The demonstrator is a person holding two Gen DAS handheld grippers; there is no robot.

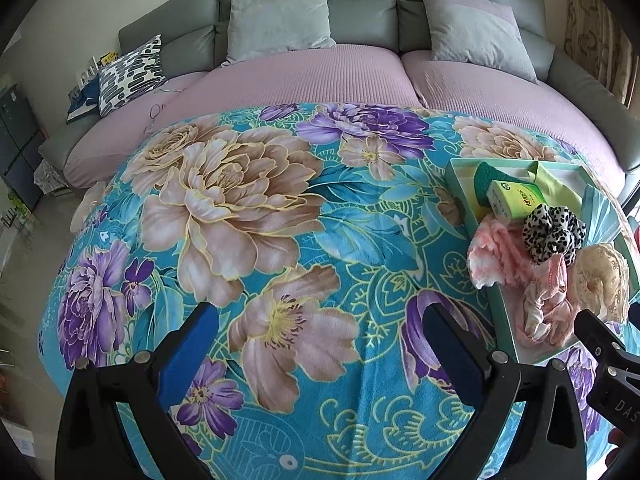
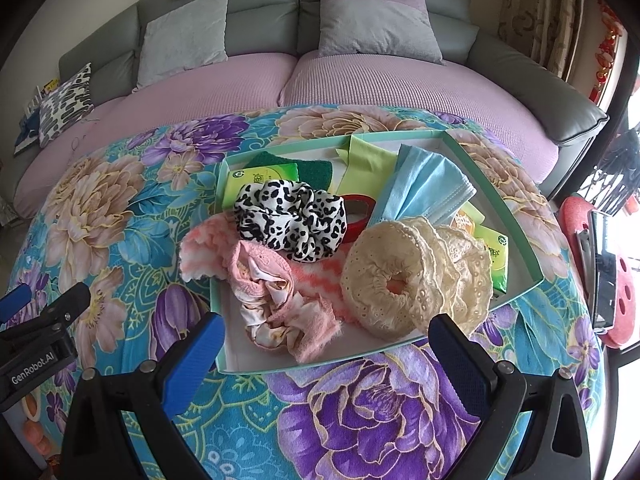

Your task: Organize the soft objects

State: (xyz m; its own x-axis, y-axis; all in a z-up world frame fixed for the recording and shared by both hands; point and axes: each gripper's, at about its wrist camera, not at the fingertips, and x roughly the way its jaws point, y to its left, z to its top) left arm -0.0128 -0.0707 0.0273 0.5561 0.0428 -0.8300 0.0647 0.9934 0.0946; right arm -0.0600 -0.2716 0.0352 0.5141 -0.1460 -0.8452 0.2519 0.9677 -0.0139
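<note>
Scrunchies and other soft items are heaped in a shallow teal tray (image 2: pixel 496 184) set on a desk covered by a floral blanket (image 1: pixel 248 200). The leopard scrunchie (image 2: pixel 292 220) is piled on a pink knitted cloth (image 2: pixel 200 252), which overhangs the tray's left wall; the pink scrunchie (image 2: pixel 280 304) and the cream lace scrunchie (image 2: pixel 400 284) lie at the near edge. The right gripper (image 2: pixel 326 344) is held just before the tray with jaws spread wide and empty; the left gripper (image 1: pixel 320 332) is poised over bare blanket, equally wide and empty. A grasp on the pink scrunchie could snag the cloth beneath and drag it off the tray. The cream scrunchie's hole is turned up toward the camera, while the pink one's long axis runs diagonally toward the near right.
</note>
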